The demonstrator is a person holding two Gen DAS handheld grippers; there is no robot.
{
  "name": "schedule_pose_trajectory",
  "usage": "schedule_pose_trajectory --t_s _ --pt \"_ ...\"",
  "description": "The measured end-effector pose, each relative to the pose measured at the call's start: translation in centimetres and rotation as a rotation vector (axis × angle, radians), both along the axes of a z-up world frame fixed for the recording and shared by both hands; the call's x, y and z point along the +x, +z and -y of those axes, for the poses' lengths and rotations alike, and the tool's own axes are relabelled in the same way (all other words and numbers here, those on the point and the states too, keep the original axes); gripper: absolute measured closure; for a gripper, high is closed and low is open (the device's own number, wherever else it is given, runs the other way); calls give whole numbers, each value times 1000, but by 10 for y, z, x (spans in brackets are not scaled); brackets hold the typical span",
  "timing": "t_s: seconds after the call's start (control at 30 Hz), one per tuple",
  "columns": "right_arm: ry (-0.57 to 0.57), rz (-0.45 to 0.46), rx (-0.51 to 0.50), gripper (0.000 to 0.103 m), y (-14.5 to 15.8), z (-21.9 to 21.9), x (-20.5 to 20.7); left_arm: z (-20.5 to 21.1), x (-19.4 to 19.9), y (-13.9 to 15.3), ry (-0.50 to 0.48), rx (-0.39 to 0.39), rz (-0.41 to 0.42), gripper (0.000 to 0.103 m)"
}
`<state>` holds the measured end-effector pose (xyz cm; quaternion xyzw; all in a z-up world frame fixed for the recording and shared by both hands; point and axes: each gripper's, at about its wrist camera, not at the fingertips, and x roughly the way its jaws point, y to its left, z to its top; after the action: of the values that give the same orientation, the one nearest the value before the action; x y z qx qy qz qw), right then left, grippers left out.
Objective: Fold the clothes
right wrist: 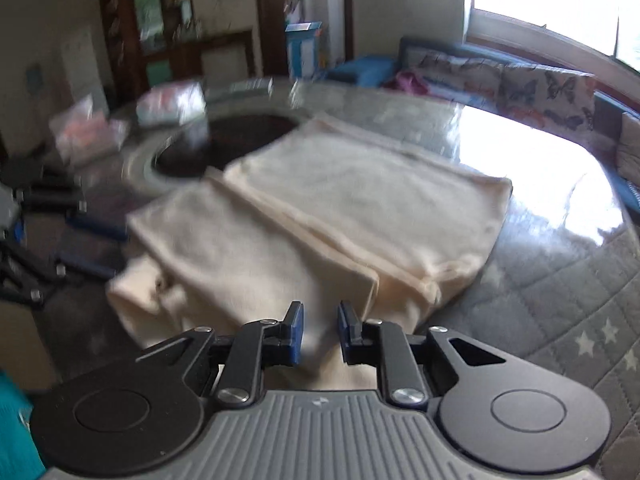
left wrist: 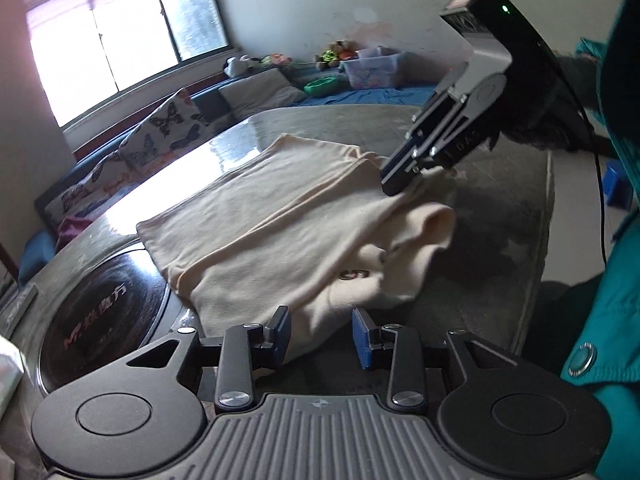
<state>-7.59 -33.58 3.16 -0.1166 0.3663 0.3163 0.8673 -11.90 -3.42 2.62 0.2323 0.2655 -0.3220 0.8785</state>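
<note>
A cream garment lies partly folded on the round table, with a small logo near its front edge. It also shows in the right wrist view, blurred. My left gripper is open, its blue pads just above the garment's near edge. My right gripper is open over the garment's near end, with cloth between the pads. In the left wrist view the right gripper sits at the garment's far right corner, where the cloth looks lifted.
A dark round hotplate is set in the table to the left of the garment. Plastic bags lie at the table's far side. A sofa with butterfly cushions runs under the window. A grey quilted cover lies on the table.
</note>
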Motion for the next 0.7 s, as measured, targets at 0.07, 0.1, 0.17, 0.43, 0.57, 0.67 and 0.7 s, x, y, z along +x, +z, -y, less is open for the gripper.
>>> schedule_pose_trajectory --t_s 0.07,0.1,0.17,0.43,0.57,0.67,0.7 --pt "10 4 -13 86 3 2 -6 3 -1 -3 -14 9 17 66" --pt "19 2 -21 85 5 2 -7 5 -2 -4 -21 13 25 66" --pt "33 6 -52 85 4 1 -10 8 -3 -7 -35 22 41 66" --pt "82 51 -137 85 14 0 -24 21 -2 -17 -100 23 94 72" --pt "155 97 -176 76 26 0 -39 21 7 -11 -94 -13 102 93" --pt "226 121 -196 57 33 -1 -50 16 22 2 -55 -80 92 94" --pt "251 128 -201 55 33 -3 -53 14 29 6 -37 -104 81 94"
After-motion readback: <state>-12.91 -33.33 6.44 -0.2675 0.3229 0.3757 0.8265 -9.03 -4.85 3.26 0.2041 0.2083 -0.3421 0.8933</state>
